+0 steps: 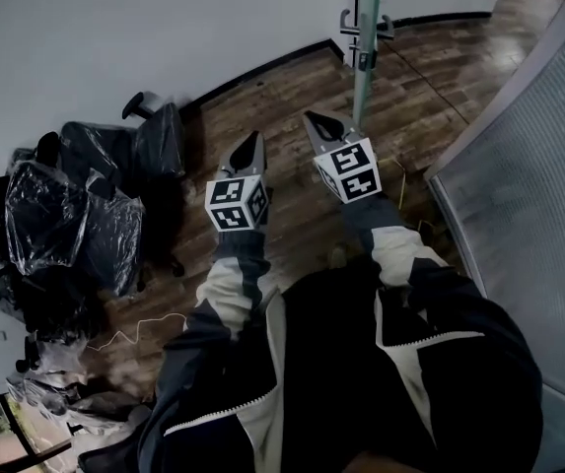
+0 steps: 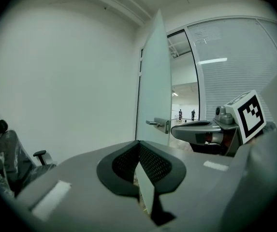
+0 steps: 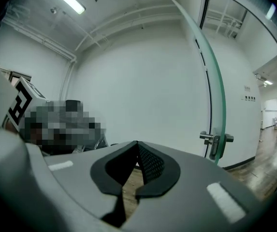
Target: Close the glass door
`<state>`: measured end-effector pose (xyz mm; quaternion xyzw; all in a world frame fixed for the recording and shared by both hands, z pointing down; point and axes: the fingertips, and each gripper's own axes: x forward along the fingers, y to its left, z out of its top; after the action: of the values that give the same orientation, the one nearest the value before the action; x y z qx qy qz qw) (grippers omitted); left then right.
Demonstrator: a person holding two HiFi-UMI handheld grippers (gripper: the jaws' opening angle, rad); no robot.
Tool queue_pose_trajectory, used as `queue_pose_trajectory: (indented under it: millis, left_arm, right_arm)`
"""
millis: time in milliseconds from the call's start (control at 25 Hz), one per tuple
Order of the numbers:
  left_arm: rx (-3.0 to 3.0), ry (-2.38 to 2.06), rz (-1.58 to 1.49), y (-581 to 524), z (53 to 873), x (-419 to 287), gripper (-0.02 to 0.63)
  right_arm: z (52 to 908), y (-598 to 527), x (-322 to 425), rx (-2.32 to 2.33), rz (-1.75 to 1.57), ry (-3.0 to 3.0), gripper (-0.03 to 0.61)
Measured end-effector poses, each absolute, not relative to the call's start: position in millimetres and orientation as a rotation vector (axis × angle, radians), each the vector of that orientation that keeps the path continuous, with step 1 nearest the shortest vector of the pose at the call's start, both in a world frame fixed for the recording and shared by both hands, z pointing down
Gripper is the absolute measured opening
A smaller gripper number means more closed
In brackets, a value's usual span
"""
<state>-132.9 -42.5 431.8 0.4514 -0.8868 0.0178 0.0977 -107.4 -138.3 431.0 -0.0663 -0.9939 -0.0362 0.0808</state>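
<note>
The glass door (image 1: 367, 62) stands open and shows edge-on ahead of me, with its metal handle (image 1: 364, 28) sticking out on both sides. My left gripper (image 1: 253, 136) and right gripper (image 1: 310, 117) point toward it side by side, both shut and empty, short of the door. The left gripper view shows the door (image 2: 155, 81) and its handle (image 2: 158, 124) beyond the closed left gripper (image 2: 138, 141), with the right gripper (image 2: 174, 129) alongside. Past the closed right gripper (image 3: 138, 142), the door's green edge (image 3: 214, 81) and the handle (image 3: 215, 140) sit to the right.
Plastic-wrapped office chairs (image 1: 65, 215) and a black chair (image 1: 154, 141) crowd the left by the white wall (image 1: 114, 37). A frosted glass partition (image 1: 538, 166) runs along the right. A thin cable (image 1: 129, 335) lies on the wooden floor (image 1: 292, 215).
</note>
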Motion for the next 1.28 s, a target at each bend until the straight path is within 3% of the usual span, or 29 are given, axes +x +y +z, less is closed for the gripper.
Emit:
queue_pose_trajectory:
  millis: [720, 1080, 1280]
  left_arm:
    - [1.402, -2.612, -0.002, -126, 426, -279, 0.002]
    - [1.695, -2.463, 0.008, -196, 429, -398, 0.002]
    - [1.968, -2.260, 0.064, -236, 430, -414, 0.002]
  right_arm:
    - [438, -215, -236, -0.086, -0.125, -2.942, 0.005]
    - [442, -256, -338, 0.177, -0.110, -2.902, 0.006]
    - [438, -283, -357, 0.453, -0.085, -2.873, 0.005]
